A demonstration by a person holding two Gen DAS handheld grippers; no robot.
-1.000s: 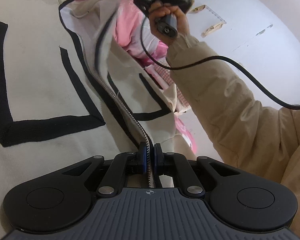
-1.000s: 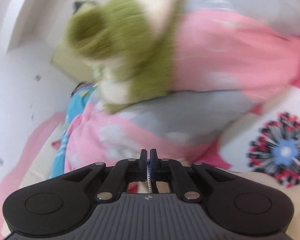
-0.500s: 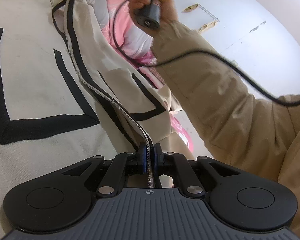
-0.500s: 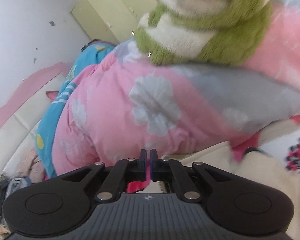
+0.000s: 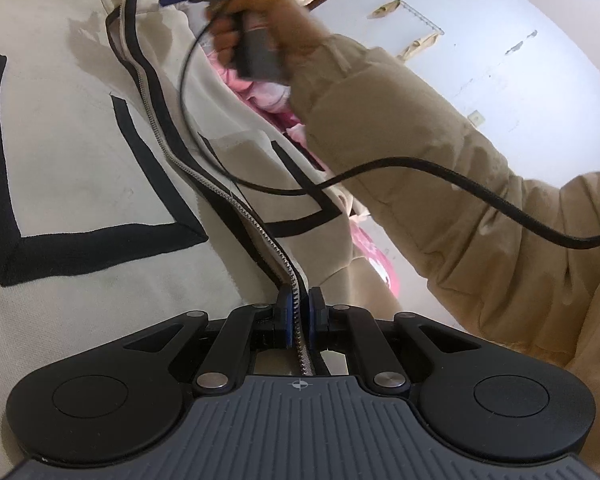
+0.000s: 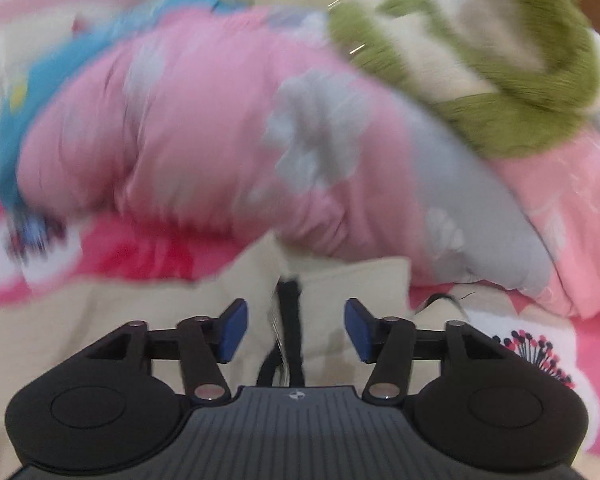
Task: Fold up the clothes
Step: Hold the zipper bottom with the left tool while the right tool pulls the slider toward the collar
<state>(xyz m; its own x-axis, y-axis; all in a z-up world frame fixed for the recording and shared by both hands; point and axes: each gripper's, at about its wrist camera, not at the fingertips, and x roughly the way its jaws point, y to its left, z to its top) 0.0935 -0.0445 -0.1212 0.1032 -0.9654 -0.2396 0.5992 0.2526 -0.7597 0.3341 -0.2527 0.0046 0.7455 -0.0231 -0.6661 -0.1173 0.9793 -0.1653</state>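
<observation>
A cream zip-up jacket [image 5: 80, 152] with black trim lies spread flat, and the left gripper [image 5: 299, 312] is clamped on its zipper edge [image 5: 156, 128] near the hem. The right gripper [image 6: 296, 330] has just been opening; its blue pads stand apart over the jacket's collar end, the zipper strip between them untouched. Beyond lie a pink floral quilt [image 6: 204, 128] and a green knit garment [image 6: 500, 80].

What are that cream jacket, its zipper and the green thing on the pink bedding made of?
Jacket: looks like matte woven or fleecy cotton-type cloth with black tape trim sewn on. Zipper: probably metal, since the teeth glint silvery. Green thing: fuzzy knit or plush by its nap, though blur leaves it open.
</observation>
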